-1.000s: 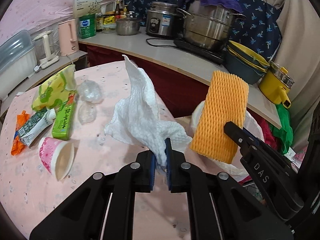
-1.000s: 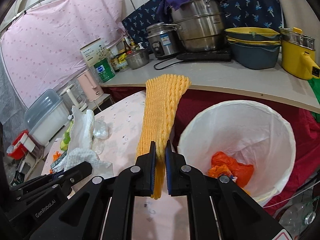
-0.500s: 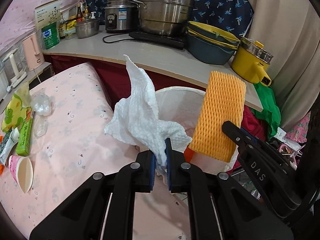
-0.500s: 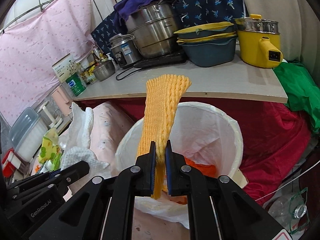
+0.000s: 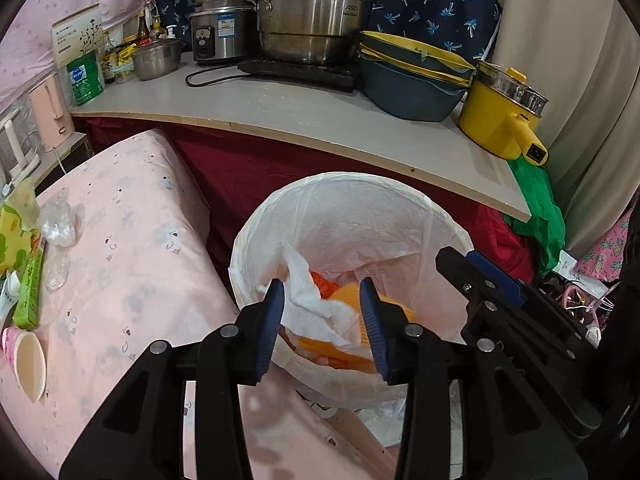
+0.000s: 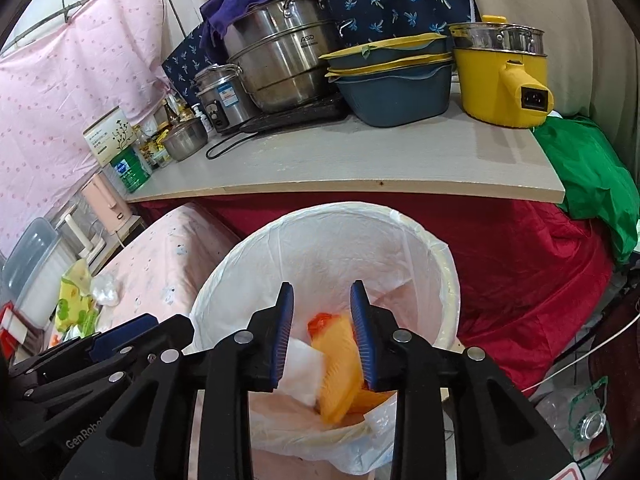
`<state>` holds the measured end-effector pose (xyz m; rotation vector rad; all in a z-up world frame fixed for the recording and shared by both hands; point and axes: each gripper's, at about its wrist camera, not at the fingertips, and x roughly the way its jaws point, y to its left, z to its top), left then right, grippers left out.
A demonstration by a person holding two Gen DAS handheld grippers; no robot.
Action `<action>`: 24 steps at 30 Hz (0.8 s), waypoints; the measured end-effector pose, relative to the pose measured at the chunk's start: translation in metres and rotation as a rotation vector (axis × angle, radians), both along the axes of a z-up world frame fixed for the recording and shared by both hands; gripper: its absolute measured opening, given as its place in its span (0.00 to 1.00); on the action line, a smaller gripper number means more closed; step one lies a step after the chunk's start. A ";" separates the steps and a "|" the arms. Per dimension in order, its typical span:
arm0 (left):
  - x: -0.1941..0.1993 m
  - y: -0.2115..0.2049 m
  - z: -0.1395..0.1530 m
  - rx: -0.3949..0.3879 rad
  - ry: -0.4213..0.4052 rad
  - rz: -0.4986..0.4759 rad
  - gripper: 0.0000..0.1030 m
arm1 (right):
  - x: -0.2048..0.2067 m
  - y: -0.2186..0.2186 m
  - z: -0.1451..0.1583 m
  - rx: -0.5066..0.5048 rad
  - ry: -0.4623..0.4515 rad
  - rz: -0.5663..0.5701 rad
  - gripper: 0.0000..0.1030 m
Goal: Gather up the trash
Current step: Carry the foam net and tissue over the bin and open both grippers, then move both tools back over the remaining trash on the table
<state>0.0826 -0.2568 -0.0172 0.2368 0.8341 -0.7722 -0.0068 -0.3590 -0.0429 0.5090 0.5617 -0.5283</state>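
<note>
Left wrist view: both grippers, left [image 5: 322, 316] and right [image 6: 322, 330], hang with fingers spread over the lined bin [image 5: 440, 224]; tissue [image 5: 316, 312] and orange foam [image 6: 340, 372] lie inside. Best lift clear before fetching the table's [image 5: 132, 248] remaining litter.

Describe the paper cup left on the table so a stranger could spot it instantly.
Start at the pink tablecloth, then go to the litter along its left edge. Nearest the camera lies the paper cup, tipped on its side beside a green box: the only round, open-mouthed thing there.
</note>
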 end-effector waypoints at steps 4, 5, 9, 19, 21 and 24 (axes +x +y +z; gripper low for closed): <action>0.002 0.006 0.003 -0.007 -0.005 0.010 0.39 | -0.001 0.001 0.003 -0.002 -0.007 -0.002 0.30; 0.002 0.008 0.005 -0.011 -0.006 0.013 0.39 | -0.001 0.002 0.004 -0.003 -0.008 -0.001 0.31; 0.003 0.018 0.012 -0.027 -0.011 0.026 0.39 | 0.001 0.010 0.009 -0.012 -0.011 0.009 0.35; 0.016 0.071 0.028 -0.071 -0.030 0.133 0.49 | 0.017 0.046 0.031 -0.049 -0.027 0.079 0.35; 0.021 0.086 0.031 -0.077 -0.034 0.163 0.49 | 0.023 0.058 0.036 -0.058 -0.027 0.103 0.35; 0.029 0.109 0.036 -0.085 -0.035 0.204 0.49 | 0.034 0.076 0.043 -0.071 -0.030 0.138 0.36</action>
